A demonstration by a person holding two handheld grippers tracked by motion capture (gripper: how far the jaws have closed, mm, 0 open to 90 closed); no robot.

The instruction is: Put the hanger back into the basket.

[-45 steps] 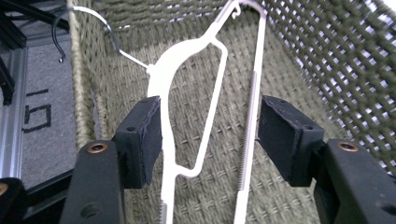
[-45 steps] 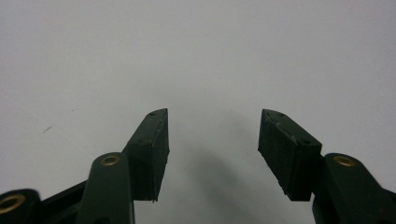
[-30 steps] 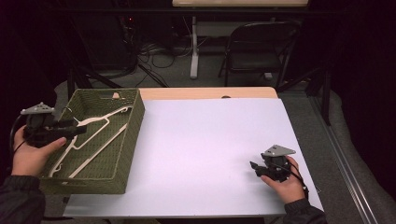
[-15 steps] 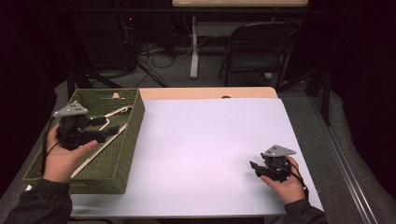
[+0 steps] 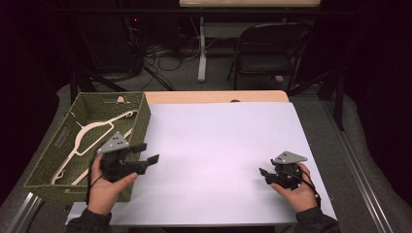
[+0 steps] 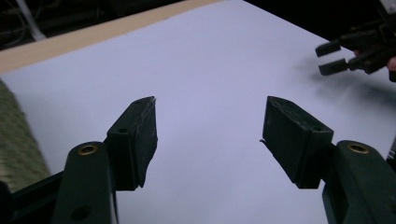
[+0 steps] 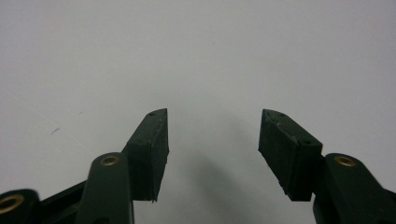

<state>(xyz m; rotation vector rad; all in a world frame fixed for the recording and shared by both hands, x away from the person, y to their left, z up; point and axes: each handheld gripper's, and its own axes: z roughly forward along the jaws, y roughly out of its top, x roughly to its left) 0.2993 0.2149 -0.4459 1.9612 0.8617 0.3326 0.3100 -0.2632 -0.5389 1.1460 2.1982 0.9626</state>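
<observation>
The white-covered table (image 5: 218,160) takes most of the high view, bare across its middle; at its nine o'clock edge sits the green woven basket (image 5: 53,158), and inside it lie the pale clothes hangers (image 5: 92,133), overlapping, their hooks toward twelve o'clock.

The left gripper (image 5: 148,154) has come across from the nine o'clock side of the basket over the last second, passing above the hangers and sinking a little; it now sits at the basket's three o'clock wall, its jaws pointing toward three o'clock over open table; in the left gripper view its jaws (image 6: 210,135) stand wide apart with only white surface between them, so nothing was lifted out.

The right gripper (image 5: 265,175) rests at about four o'clock on the table, unmoved from the earlier frames; in the right gripper view its jaws (image 7: 212,140) are likewise spread wide and empty.

The hangers remain in the basket untouched; judging by this, the left hand has left them without a grasp, so any pick has yet to begin.
</observation>
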